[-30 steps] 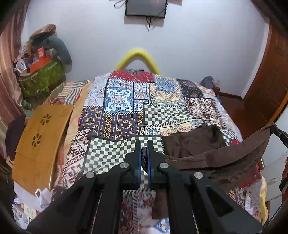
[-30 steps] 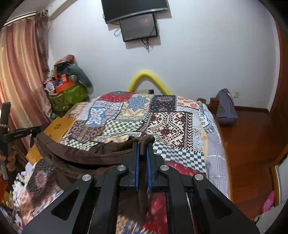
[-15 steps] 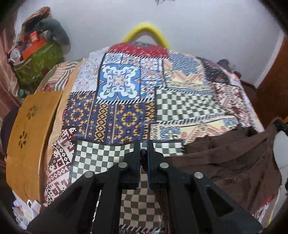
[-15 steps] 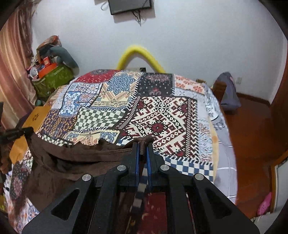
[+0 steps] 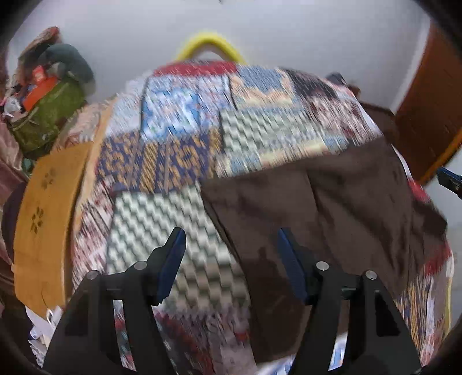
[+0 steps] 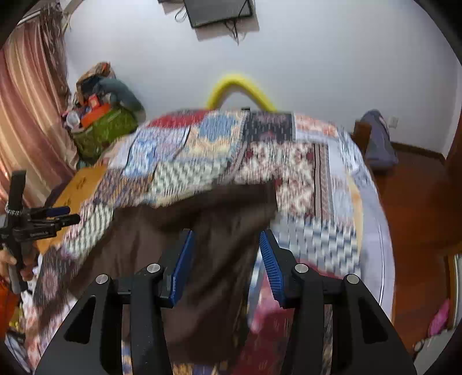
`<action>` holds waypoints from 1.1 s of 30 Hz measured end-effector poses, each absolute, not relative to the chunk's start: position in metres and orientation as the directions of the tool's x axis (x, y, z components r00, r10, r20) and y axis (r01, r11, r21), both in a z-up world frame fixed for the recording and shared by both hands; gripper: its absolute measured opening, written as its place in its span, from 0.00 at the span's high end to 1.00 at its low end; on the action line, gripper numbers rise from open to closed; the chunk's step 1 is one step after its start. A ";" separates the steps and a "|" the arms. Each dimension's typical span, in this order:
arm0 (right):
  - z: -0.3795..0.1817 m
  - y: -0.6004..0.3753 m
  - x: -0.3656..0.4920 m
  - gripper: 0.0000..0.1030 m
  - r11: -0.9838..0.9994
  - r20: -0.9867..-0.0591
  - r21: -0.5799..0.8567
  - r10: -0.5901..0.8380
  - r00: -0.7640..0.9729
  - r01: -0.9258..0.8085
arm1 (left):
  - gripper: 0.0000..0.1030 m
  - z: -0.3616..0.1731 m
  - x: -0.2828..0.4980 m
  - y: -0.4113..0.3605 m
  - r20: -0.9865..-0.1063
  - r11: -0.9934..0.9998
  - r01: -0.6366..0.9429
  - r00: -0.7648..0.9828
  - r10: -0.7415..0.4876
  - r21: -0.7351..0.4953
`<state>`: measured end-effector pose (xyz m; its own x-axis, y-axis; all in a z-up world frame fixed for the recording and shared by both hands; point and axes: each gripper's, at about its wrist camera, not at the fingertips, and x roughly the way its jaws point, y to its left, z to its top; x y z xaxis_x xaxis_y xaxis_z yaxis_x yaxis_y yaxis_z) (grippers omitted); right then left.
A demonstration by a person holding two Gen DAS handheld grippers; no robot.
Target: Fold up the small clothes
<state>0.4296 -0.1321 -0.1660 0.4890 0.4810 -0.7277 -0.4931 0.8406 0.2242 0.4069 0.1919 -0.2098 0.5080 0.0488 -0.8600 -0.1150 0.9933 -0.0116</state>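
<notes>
Patchwork quilt (image 5: 161, 161) carries brown shorts (image 5: 332, 207); left gripper (image 5: 231, 253) and right gripper (image 6: 225, 253) hang spread, empty; unsmoothed cloth risks a crooked fold.

This is a bedroom in a home. A bed covered by a patchwork quilt (image 6: 277, 161) fills most of both views, blurred in places. Beyond the bed's far end stands a white wall with a dark screen (image 6: 219, 11) mounted high on it. To the left of the bed hang striped curtains (image 6: 26, 115) and a heaped green bag (image 6: 101, 127), probably of household clutter. To the right of the bed lies a wooden floor (image 6: 418, 207).
</notes>
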 end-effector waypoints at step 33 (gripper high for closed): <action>-0.236 -0.163 0.297 0.90 0.825 -0.769 0.348 0.523 0.368 -0.446 | 0.95 -0.245 0.253 0.167 -0.896 0.984 -0.070 0.428 -0.121 -0.166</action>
